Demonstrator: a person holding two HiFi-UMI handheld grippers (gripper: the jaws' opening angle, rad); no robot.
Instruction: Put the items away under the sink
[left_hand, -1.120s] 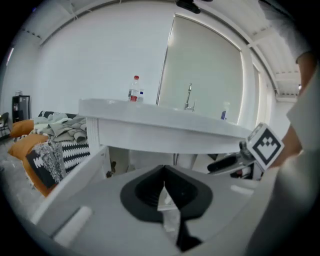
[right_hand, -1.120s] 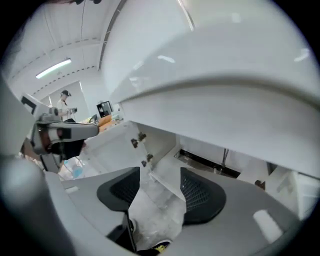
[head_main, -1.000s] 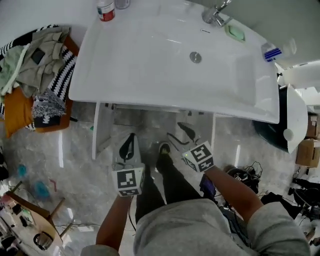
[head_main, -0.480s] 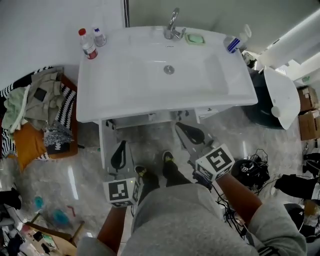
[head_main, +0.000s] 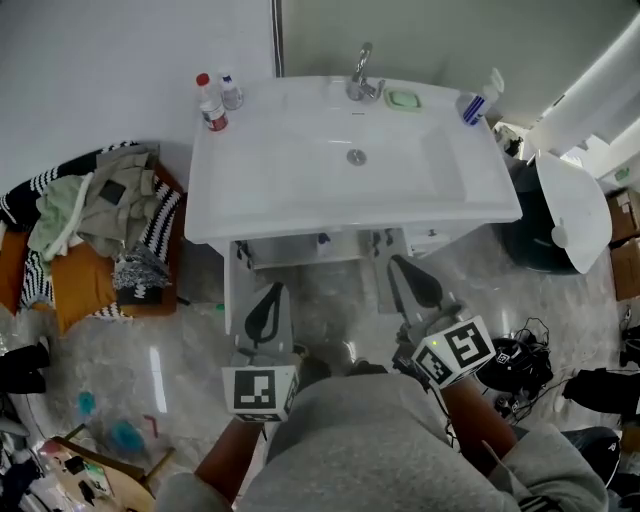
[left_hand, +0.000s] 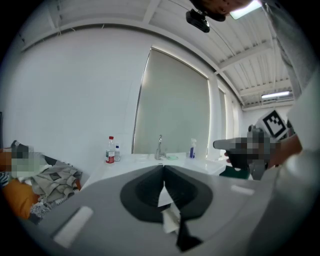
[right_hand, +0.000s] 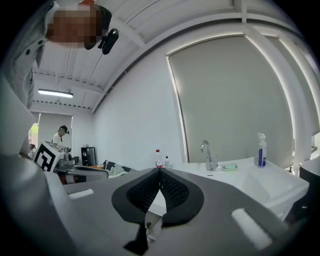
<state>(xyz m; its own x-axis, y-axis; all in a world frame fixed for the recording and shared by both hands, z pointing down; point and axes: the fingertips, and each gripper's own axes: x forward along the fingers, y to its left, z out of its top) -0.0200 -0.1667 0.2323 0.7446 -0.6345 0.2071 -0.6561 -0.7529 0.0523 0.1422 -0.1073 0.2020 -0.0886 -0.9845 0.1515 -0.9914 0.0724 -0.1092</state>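
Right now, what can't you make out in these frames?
- Inside of the cabinet: in the head view the sink overhangs it. In both gripper views their own jaws cover everything below the countertop.
- Labels on the red-capped bottle and the spray bottle: too small in every view.
- Floor clutter at lower left: cut off by the edge of the head view.

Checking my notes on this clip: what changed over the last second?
The left hand-held gripper and right hand-held gripper rose away from the open cabinet; the right's jaws, open before, closed on nothing. Left jaws stay shut. The bottles on the sink are unmoved.
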